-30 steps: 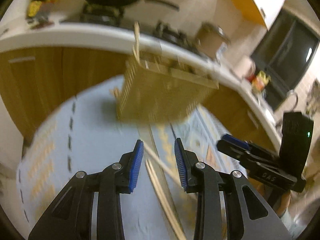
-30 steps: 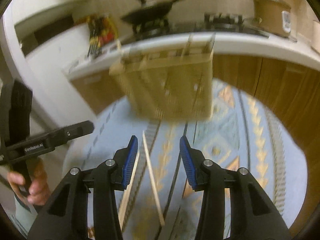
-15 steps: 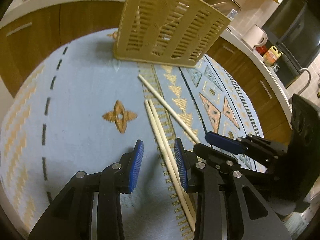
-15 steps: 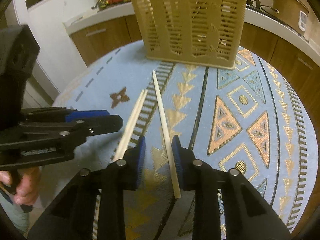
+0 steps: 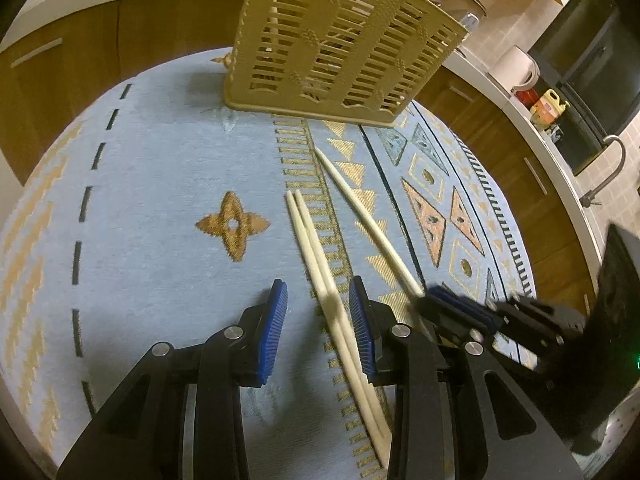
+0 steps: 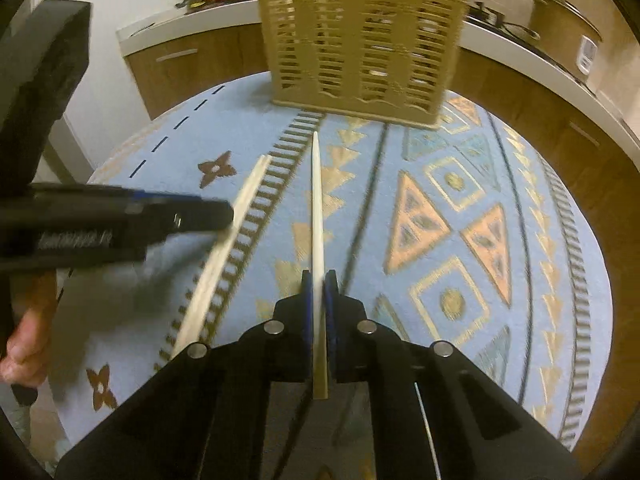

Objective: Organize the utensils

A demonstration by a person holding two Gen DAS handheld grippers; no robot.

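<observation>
Right gripper [image 6: 319, 280] clamping single chopstick [image 6: 317, 200] near its thick end, pads pressed tight on both sides, tip pointing toward slatted utensil basket [image 6: 360, 40] standing upright at far edge of patterned blue tablecloth [image 6: 460, 200]. Left gripper [image 5: 318, 316] hanging wide open over chopstick pair [image 5: 316, 256] (two lying side by side, touching, flat on cloth), one passing between the pads, nothing gripped. Lying just left of the clamped one.

Cream chopsticks [image 5: 316, 256], tan slotted basket [image 5: 340, 40], pale-blue cloth [image 5: 160, 184] with gold triangles.
</observation>
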